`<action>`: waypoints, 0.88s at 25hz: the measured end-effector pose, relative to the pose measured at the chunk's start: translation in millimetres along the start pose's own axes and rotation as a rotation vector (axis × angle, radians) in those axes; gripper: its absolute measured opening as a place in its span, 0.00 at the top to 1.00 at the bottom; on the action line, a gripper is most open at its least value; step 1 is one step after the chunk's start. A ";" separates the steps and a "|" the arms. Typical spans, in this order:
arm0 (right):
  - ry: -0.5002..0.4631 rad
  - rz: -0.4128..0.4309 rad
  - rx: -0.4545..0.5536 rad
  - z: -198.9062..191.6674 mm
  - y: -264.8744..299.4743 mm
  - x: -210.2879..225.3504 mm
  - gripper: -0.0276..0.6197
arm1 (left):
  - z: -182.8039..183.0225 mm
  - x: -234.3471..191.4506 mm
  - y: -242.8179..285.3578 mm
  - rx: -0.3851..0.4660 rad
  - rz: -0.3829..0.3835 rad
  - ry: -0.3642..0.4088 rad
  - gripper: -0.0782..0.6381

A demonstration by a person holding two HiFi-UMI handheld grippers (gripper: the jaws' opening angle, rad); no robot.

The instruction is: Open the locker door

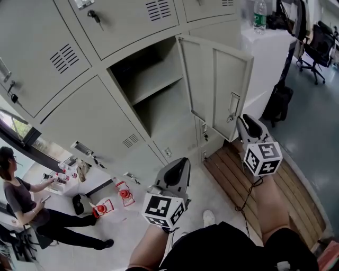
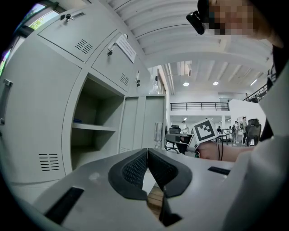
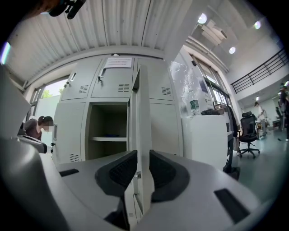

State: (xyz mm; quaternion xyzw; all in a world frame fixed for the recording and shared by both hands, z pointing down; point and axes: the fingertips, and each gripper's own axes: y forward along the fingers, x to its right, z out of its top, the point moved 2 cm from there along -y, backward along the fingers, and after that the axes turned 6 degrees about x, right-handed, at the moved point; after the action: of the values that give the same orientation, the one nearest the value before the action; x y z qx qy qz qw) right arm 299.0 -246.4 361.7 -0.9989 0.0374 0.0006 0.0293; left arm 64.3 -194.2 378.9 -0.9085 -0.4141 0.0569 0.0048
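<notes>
The grey locker door (image 1: 212,84) stands swung wide open, showing a compartment (image 1: 153,90) with one shelf. My right gripper (image 1: 246,123) is at the door's free edge, just below its handle (image 1: 233,108). In the right gripper view the door edge (image 3: 143,113) runs upright between the two pads and fills the gap, with the right gripper (image 3: 143,155) shut on it. My left gripper (image 1: 180,164) hangs lower and to the left, away from the lockers. Its pads meet with nothing between them, so the left gripper (image 2: 147,151) is shut.
Shut lockers surround the open one, some with keys (image 1: 94,16) in their locks. A wooden pallet (image 1: 238,180) lies under the right gripper. A white cabinet with a bottle (image 1: 259,16) stands to the right. A person (image 1: 21,201) crouches at far left near red items (image 1: 124,193).
</notes>
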 end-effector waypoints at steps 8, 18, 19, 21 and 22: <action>0.012 0.003 -0.005 3.5 -43.3 -60.6 0.87 | 5.5 -6.5 -59.8 0.010 -0.029 -0.009 0.87; -0.014 0.137 -0.058 -3.9 -99.2 -173.7 0.87 | 4.5 -2.5 -132.5 0.013 -0.065 -0.027 0.87; -0.014 0.149 -0.062 -5.0 -103.8 -183.7 0.87 | 4.2 -2.3 -138.4 0.012 -0.068 -0.027 0.87; -0.009 0.170 -0.067 -6.7 -111.0 -202.2 0.87 | 3.4 -3.5 -149.0 0.011 -0.070 -0.028 0.87; -0.005 0.179 -0.069 -7.7 -114.0 -210.7 0.87 | 2.8 -4.5 -153.8 0.010 -0.069 -0.030 0.87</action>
State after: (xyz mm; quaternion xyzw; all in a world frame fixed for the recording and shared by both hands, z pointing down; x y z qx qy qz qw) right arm 97.4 -117.6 376.8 -0.9919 0.1264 0.0072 -0.0050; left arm -54.6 -96.6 385.2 -0.8926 -0.4449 0.0722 0.0052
